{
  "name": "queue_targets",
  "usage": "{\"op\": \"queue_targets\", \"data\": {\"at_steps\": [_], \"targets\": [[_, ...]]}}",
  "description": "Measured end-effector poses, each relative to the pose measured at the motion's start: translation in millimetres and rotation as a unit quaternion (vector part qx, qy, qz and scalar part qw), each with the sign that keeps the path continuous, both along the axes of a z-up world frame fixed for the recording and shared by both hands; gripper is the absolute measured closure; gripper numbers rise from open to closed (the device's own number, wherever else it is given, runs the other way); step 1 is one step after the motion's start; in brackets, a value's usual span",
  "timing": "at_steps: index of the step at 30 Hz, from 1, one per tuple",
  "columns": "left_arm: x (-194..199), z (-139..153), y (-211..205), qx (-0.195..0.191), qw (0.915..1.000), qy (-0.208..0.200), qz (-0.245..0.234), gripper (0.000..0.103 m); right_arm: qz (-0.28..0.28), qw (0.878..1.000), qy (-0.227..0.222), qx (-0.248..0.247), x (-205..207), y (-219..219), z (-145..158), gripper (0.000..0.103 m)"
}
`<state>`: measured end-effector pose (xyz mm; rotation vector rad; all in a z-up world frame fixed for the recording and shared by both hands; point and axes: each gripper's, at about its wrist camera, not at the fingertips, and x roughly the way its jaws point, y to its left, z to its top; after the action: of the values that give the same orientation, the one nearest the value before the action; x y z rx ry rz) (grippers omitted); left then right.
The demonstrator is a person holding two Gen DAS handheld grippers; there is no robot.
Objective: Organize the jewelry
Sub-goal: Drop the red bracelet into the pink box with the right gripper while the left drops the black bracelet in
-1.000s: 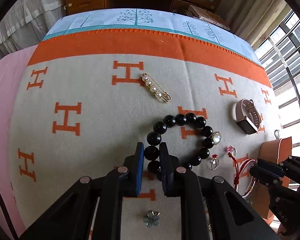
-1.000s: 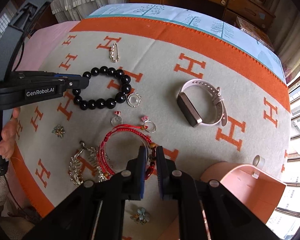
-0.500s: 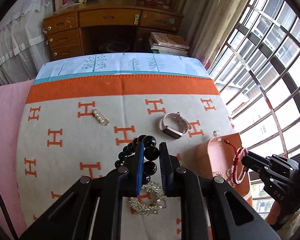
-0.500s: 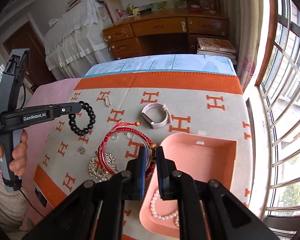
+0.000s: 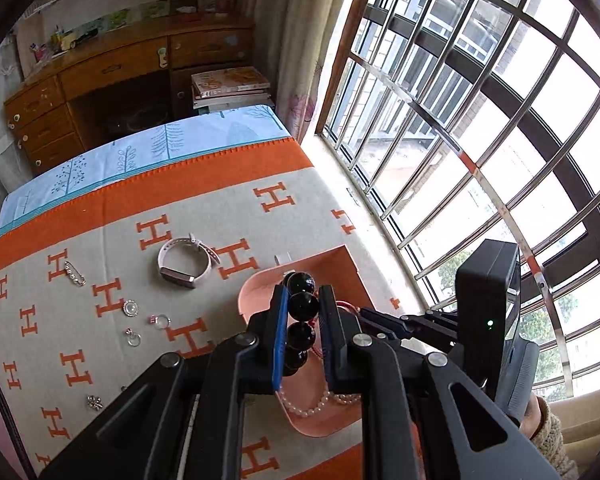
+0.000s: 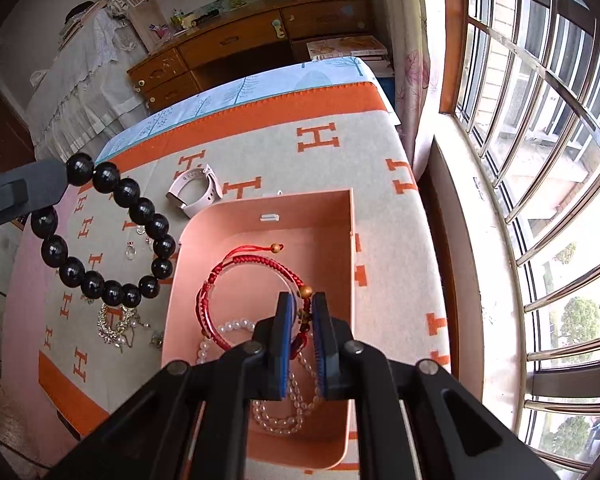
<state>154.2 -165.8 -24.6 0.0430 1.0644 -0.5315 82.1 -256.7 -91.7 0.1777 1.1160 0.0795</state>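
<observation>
My left gripper (image 5: 303, 300) is shut on a black bead bracelet (image 5: 303, 307) and holds it in the air over the near-left edge of the pink box (image 5: 256, 289). The bracelet hangs as a ring in the right wrist view (image 6: 112, 240), left of the box (image 6: 350, 240). My right gripper (image 6: 302, 305) is shut on a red cord bracelet (image 6: 236, 280) and holds it over the inside of the box. A white pearl necklace (image 6: 276, 416) lies in the box.
On the orange-and-cream H-pattern blanket (image 5: 112, 208) lie a pink smartwatch (image 5: 184, 260), a pearl pin (image 5: 74, 274), several small rings (image 5: 132, 336), a round brooch (image 5: 130, 307), a flower piece (image 5: 95, 402) and a rhinestone necklace (image 6: 114, 326). A barred window (image 5: 480, 140) is at the right.
Both grippers swung right toward the box. The left one carried the black bracelet up to the box's edge. The right one carried the red bracelet over the box's inside.
</observation>
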Motion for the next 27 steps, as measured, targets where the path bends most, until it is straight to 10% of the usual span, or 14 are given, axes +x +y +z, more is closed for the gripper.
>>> {"op": "queue_targets", "data": {"at_steps": [13,18,27], "targets": [[23,-66,-30,0.048,0.9983,0.03,-0.01,0.088,-0.025,1.0,-0.001,0.012,1,-3,-23,0.092],[18,-59,-20,0.031,0.9995,0.003,-0.005,0.044,-0.028,1.0,-0.005,0.01,-6,-1,-19,0.092],[5,-43,-5,0.008,0.9998,-0.02,0.001,0.042,-0.057,0.998,-0.039,0.006,-32,-3,2,0.092]]}}
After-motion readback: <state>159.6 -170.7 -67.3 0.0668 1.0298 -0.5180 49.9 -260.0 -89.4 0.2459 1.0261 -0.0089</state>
